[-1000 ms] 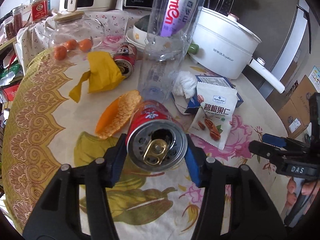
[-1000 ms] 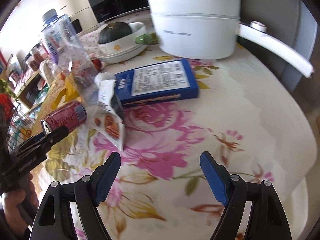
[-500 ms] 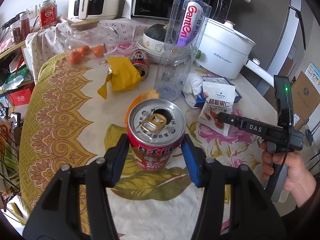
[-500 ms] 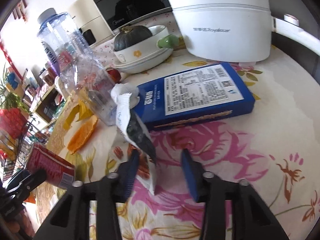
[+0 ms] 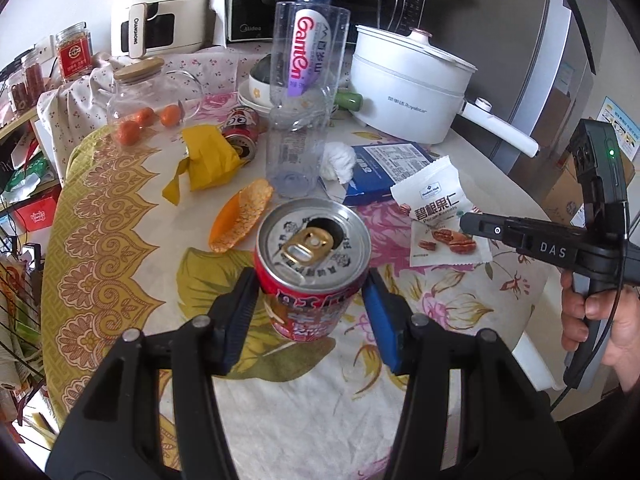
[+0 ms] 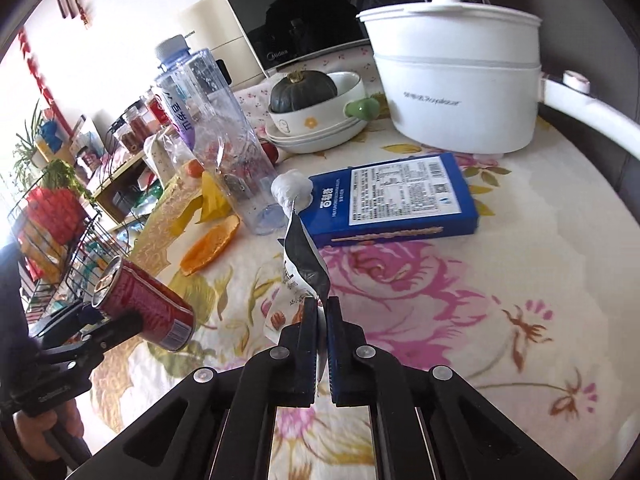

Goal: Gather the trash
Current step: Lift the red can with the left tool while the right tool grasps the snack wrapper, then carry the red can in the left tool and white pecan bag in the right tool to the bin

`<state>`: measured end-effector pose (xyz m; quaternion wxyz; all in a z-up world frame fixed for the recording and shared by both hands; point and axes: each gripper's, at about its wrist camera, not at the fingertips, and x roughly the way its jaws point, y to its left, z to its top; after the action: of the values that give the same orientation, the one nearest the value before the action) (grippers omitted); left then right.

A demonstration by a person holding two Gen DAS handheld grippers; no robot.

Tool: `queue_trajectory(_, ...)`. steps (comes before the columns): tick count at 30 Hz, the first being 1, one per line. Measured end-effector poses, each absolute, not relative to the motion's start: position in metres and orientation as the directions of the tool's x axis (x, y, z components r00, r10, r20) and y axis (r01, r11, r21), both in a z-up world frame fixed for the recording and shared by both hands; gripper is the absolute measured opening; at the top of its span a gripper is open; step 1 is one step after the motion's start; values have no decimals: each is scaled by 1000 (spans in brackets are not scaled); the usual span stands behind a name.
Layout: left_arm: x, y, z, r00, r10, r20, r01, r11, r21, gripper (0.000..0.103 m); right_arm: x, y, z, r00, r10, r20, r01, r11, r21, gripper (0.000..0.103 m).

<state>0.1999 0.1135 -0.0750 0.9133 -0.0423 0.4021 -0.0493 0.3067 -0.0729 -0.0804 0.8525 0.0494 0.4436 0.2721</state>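
Left gripper (image 5: pixel 310 300) clamps the red can (image 5: pixel 314 268), lifted above the near table (image 5: pixel 320 420). Right gripper (image 6: pixel 321 316) has just snapped closed on the nut packet (image 6: pixel 304 256), near the blue box (image 6: pixel 392 200).

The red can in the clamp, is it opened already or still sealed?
Opened. The red can held by the left gripper shows a dark hole in its top beside the gold pull tab. Whether any drink remains inside cannot be told.

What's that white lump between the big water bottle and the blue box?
A crumpled white tissue sits between the water bottle and the blue box, touching the box's corner; both wrist views show it.
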Motion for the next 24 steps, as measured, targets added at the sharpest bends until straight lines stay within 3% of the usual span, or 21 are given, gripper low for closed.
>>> queue_trajectory(24,180,-20,-64,607,-248,-755,269,958,-98,55,227,-229,-34,519,332,-788,-351,923,157,5)
